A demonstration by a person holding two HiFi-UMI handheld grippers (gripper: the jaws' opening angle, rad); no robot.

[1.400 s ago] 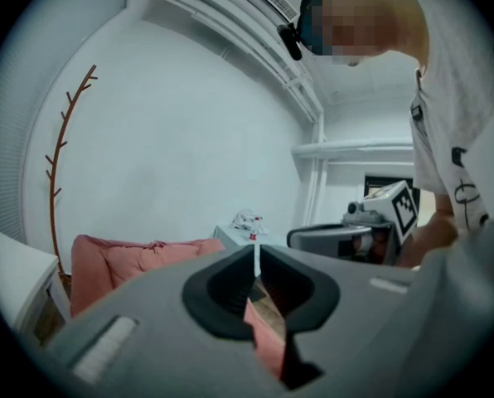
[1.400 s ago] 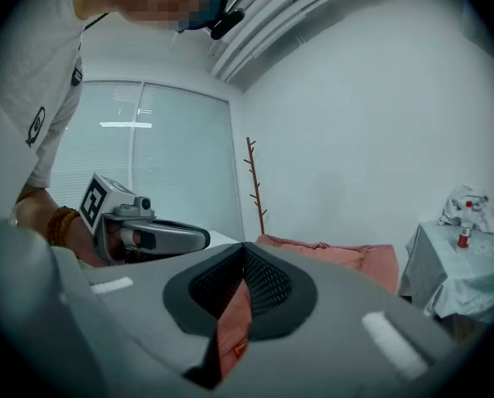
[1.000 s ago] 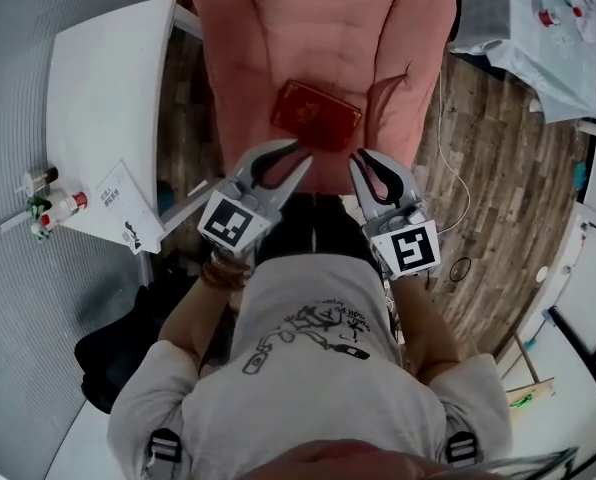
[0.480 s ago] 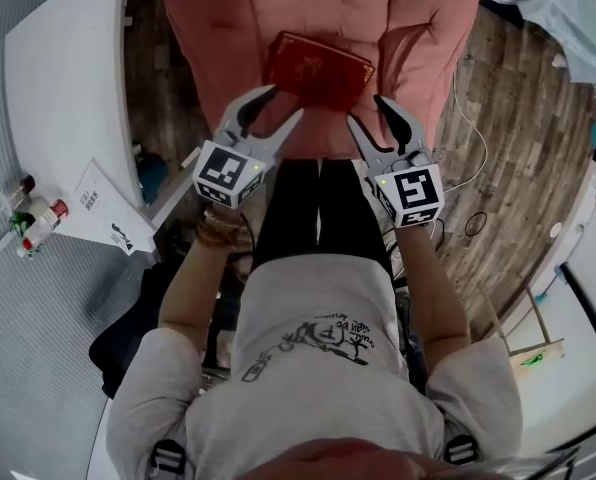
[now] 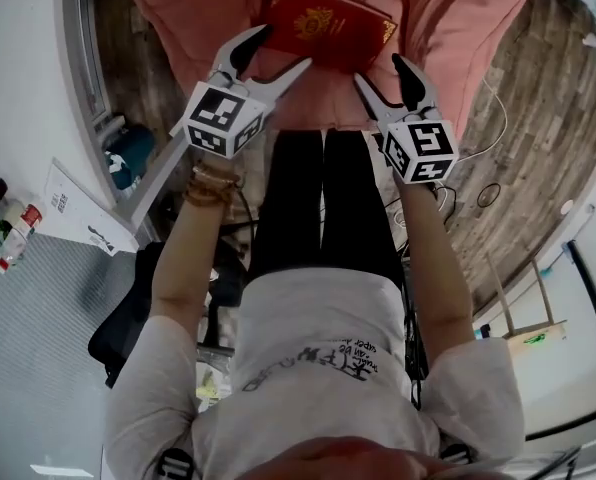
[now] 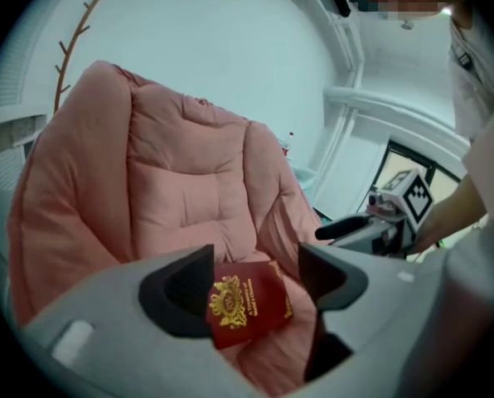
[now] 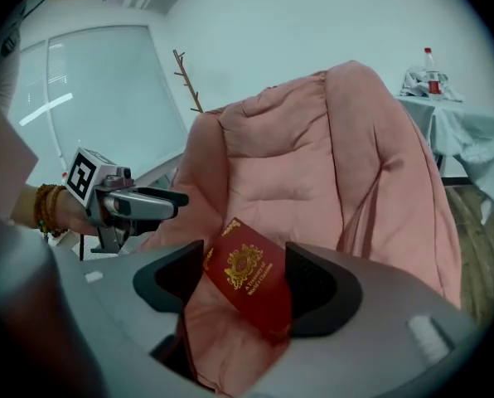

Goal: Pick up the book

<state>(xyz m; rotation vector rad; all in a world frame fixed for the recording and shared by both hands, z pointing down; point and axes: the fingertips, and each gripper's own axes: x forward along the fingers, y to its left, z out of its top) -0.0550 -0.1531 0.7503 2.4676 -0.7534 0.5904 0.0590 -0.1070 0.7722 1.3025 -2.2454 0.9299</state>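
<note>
A red book with a gold crest lies flat on the seat of a pink padded armchair. My left gripper hovers just short of the book's near left corner. Its jaws are opening and nothing is between them. My right gripper hangs near the book's right corner, its jaws opening too and holding nothing. In the left gripper view the book shows through the gap of the left gripper, beyond the pads. The right gripper view frames the book the same way.
A white table stands to the left with small bottles and a leaflet. A dark bag lies below it. Wooden floor with a cable is on the right. A cloth-covered table stands behind the chair.
Both grippers have come down towards the chair seat and their jaws have spread from nearly shut. The book now sits nearer the top of the head view, close to the fingertips.
</note>
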